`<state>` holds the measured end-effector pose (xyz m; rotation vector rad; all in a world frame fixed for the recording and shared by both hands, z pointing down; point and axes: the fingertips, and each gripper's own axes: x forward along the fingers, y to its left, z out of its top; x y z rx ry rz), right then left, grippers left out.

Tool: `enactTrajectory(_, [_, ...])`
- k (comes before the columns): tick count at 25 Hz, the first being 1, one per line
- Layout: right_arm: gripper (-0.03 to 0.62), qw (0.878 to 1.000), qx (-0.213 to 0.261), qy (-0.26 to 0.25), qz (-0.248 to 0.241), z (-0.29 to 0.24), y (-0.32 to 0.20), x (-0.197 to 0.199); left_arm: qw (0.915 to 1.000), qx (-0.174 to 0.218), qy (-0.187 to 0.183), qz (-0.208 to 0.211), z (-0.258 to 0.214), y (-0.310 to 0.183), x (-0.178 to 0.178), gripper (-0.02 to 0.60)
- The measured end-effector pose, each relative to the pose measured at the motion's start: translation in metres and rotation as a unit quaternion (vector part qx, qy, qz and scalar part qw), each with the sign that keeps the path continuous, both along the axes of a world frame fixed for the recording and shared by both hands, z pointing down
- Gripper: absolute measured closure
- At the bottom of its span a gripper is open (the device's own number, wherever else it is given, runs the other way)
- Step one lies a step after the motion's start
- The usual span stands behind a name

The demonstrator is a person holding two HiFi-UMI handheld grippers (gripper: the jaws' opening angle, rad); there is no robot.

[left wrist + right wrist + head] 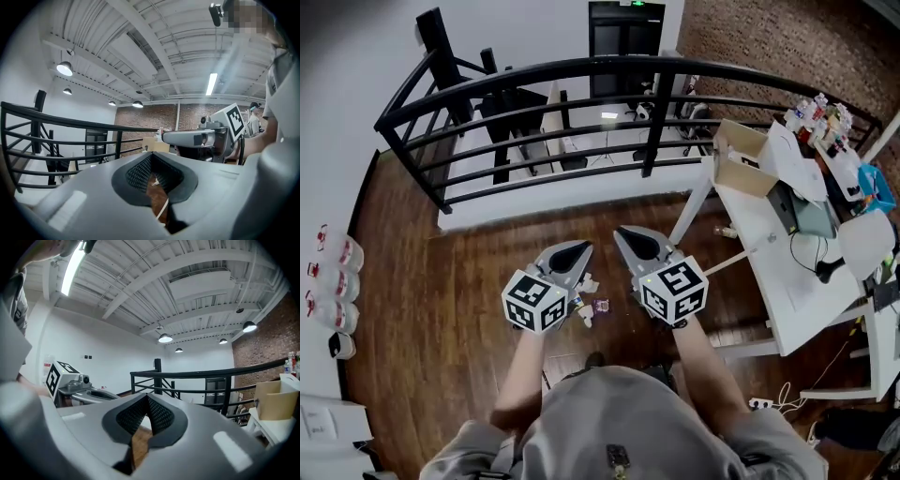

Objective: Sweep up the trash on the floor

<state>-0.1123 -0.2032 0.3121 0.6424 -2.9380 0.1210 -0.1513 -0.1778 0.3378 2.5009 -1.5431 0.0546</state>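
Observation:
In the head view both grippers are held out side by side over the wooden floor point(459, 291), pointing towards the railing. My left gripper point(577, 251) is shut with nothing between its jaws, and its own view shows the jaws point(152, 158) closed tip to tip. My right gripper point(628, 236) is shut and empty too, its jaws point(147, 399) meeting in its own view. Small scraps of trash point(592, 306), white and purple, lie on the floor below and between the two grippers. Each gripper view shows the other gripper beside it.
A black metal railing point(581, 70) curves across the far side. A white table point(787, 272) with a cardboard box point(739, 157) and clutter stands at the right. Several bottles point(333, 277) line the left wall. Cables and a power strip point(761, 403) lie at lower right.

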Motion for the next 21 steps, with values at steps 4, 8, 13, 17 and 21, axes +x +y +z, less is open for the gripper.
enactTrajectory(4, [0.594,1.0,0.001,0.003,0.004,-0.0033,0.002,-0.0018,1.0,-0.005,0.001,0.002,-0.0002,0.002,-0.002,0.577])
enactTrajectory(8, [0.594,1.0,0.001,0.003,0.008,-0.0044,0.0001,-0.0018,1.0,-0.004,-0.001,0.007,-0.0009,-0.0003,-0.0009,0.577])
enactTrajectory(13, [0.594,1.0,0.002,-0.001,0.011,-0.006,0.0006,-0.0036,0.9999,-0.004,-0.006,0.008,-0.0028,0.0001,-0.0034,0.577])
enactTrajectory(17, [0.594,1.0,0.0,-0.004,0.012,-0.0065,0.0005,-0.0046,0.9999,-0.002,-0.009,0.007,-0.0048,0.0007,-0.0061,0.576])
enactTrajectory(21, [0.594,1.0,0.002,-0.005,0.012,-0.0073,-0.0012,-0.0035,0.9999,0.0,-0.009,0.006,-0.0068,-0.0008,-0.0054,0.577])
